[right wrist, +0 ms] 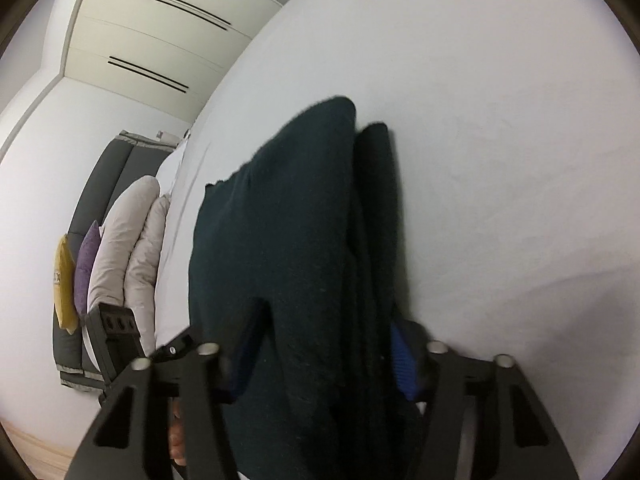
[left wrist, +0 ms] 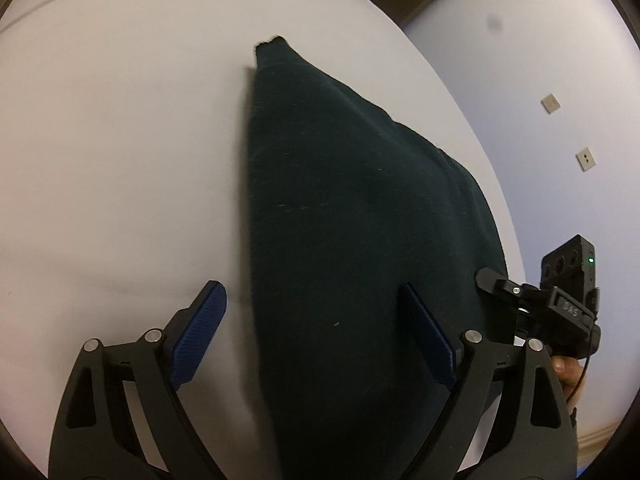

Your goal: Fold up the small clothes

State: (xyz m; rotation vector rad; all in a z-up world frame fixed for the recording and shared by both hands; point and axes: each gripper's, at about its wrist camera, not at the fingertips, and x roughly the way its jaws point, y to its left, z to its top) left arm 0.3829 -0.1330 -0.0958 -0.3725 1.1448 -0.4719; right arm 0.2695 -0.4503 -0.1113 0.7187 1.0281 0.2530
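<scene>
A dark green garment [left wrist: 352, 216] lies folded lengthwise on the white bed sheet [left wrist: 120, 140]. My left gripper [left wrist: 316, 328] is open, with its blue pads [left wrist: 200, 332] set wide over the garment's near left edge. The right gripper shows at the garment's right edge in the left wrist view [left wrist: 504, 286]. In the right wrist view the garment [right wrist: 280, 240] hangs thick between the fingers of my right gripper [right wrist: 320, 344]. Its blue pads [right wrist: 404, 364] stand apart on each side of the cloth, and the cloth hides how tightly they press.
The bed sheet [right wrist: 500, 140] spreads wide around the garment. Pillows [right wrist: 124, 240] and a grey headboard [right wrist: 104, 184] are at the bed's far end, with a white wardrobe [right wrist: 160, 32] behind. A wall with sockets [left wrist: 584, 160] borders the bed's right side.
</scene>
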